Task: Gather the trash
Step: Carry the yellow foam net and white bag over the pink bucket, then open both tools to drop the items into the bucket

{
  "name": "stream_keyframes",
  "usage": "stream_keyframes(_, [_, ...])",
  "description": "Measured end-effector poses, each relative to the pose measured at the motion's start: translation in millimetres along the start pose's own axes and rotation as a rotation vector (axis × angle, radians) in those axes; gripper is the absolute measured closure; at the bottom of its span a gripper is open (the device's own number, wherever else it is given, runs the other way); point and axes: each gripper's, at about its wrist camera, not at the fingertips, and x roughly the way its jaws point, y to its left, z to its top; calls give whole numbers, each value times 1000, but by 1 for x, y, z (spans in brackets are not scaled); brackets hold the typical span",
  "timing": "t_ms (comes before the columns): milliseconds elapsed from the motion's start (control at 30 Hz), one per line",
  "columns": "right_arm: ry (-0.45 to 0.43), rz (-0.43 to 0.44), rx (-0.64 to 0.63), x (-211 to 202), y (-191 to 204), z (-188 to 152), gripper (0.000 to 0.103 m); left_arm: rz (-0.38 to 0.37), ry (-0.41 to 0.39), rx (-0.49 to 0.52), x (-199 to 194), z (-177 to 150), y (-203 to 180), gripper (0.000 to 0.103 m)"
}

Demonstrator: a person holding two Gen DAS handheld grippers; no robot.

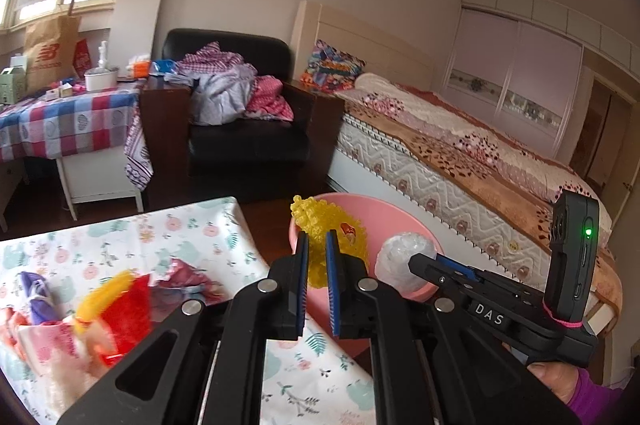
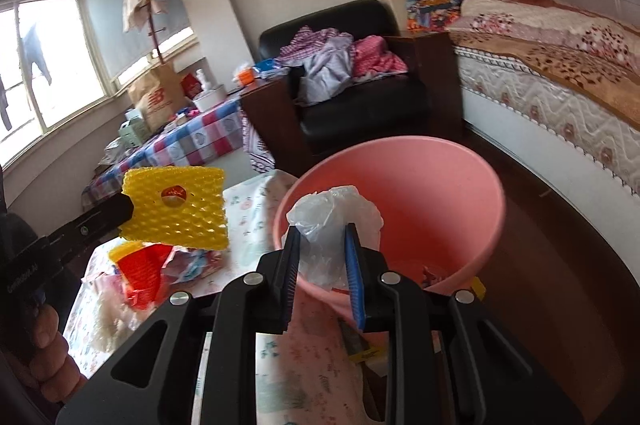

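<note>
My left gripper (image 1: 317, 239) is shut on a yellow foam fruit net (image 1: 320, 225) and holds it over the near rim of the pink bin (image 1: 404, 221). The net also shows in the right wrist view (image 2: 176, 209), left of the bin (image 2: 440, 193). My right gripper (image 2: 322, 231) is shut on a crumpled clear plastic bag (image 2: 334, 213) at the bin's near rim. That bag (image 1: 406, 257) and the right gripper (image 1: 420, 261) show in the left wrist view. More trash, a red and yellow foam net (image 2: 140, 267), lies on the floral tablecloth (image 1: 200, 233).
A black armchair (image 1: 248, 121) piled with clothes stands behind the bin. A bed (image 1: 480, 161) runs along the right. A checked table (image 1: 60, 125) with a paper bag and boxes stands at the left by the window. Dark floor lies around the bin.
</note>
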Motion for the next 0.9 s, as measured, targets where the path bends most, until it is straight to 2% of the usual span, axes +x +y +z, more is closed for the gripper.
stream_keyframes(433, [30,-79,31,23,-28,-6,80,1,108,62,68,-11,-20,95])
stream_keyframes(900, [72,-113,28,39,-34,-14,80,-9,154,78,92,-23,-30,94])
